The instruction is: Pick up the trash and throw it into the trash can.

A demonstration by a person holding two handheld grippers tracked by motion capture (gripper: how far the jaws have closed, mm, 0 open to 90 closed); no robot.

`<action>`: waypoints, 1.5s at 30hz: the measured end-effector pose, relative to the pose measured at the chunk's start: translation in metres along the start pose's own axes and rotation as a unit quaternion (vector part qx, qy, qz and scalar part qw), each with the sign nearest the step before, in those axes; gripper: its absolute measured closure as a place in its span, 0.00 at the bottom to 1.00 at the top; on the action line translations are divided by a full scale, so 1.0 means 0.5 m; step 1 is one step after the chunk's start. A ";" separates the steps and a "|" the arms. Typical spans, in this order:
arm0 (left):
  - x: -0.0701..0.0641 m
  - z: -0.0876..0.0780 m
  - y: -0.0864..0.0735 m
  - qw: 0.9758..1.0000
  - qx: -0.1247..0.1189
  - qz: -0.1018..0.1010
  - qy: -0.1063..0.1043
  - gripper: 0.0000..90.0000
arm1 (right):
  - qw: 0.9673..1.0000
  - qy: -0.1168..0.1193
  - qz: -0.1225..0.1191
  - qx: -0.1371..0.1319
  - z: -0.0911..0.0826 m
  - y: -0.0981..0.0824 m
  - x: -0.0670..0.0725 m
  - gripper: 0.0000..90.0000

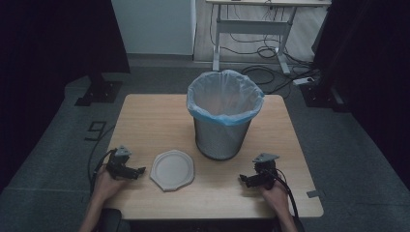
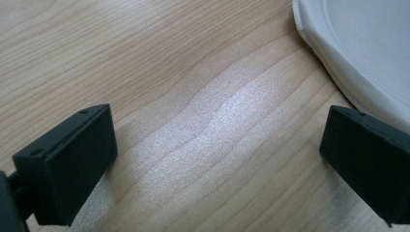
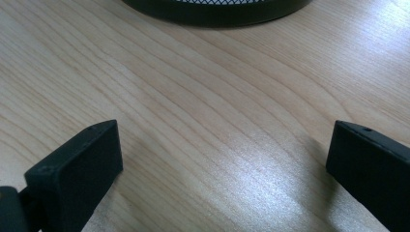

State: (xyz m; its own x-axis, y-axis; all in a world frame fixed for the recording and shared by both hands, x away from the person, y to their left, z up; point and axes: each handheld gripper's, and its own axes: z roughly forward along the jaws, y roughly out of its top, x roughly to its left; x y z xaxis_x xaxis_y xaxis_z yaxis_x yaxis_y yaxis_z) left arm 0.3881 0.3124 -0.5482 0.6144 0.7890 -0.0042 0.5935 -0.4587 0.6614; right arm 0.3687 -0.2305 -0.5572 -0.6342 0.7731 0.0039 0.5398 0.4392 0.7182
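Desk (image 1: pixel 270 21) — floor cables (image 1: pixel 263 50) behind

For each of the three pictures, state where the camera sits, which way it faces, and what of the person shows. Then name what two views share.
High view: above the person's side, facing forward and down on the table; forearms, left gripper, right gripper.
Left gripper view: on the left gripper, facing tabletop; black jaws apart.
Right gripper view: on the right gripper, facing the bin.
Shared: white plate.

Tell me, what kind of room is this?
Probably a lab or office set up for recording: a small wooden table on grey carpet, dark curtains at the sides, and a desk with loose cables behind.
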 end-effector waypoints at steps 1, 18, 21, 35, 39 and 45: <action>0.000 0.000 0.000 1.000 0.000 0.000 0.000 0.00 | 1.000 0.000 0.000 0.000 0.000 0.000 0.000 0.00; 0.001 0.000 0.003 1.000 0.005 0.005 -0.004 0.00 | 1.000 -0.002 0.003 0.000 0.000 0.000 0.002 0.00; -0.001 -0.001 0.008 1.000 0.011 0.006 -0.007 0.02 | 1.000 -0.003 0.005 -0.001 0.000 0.000 0.003 0.00; -0.022 -0.009 0.084 0.999 -0.012 0.027 -0.026 0.08 | 1.000 -0.006 0.006 -0.001 0.000 0.000 0.004 0.00; -0.037 0.015 0.122 0.998 -0.013 0.040 -0.042 0.16 | 1.000 -0.006 0.007 0.000 0.000 0.000 0.004 0.00; -0.051 0.049 0.151 0.996 0.000 0.062 -0.057 0.30 | 1.000 -0.006 0.007 -0.001 0.000 0.000 0.004 0.00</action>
State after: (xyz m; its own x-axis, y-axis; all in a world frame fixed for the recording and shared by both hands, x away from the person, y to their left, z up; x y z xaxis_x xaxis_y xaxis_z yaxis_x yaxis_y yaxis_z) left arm 0.4300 0.2473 -0.5165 0.7386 0.6741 -0.0076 0.5091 -0.5502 0.6619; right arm 0.3676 -0.2290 -0.5572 -0.6202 0.7844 0.0057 0.5479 0.4280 0.7188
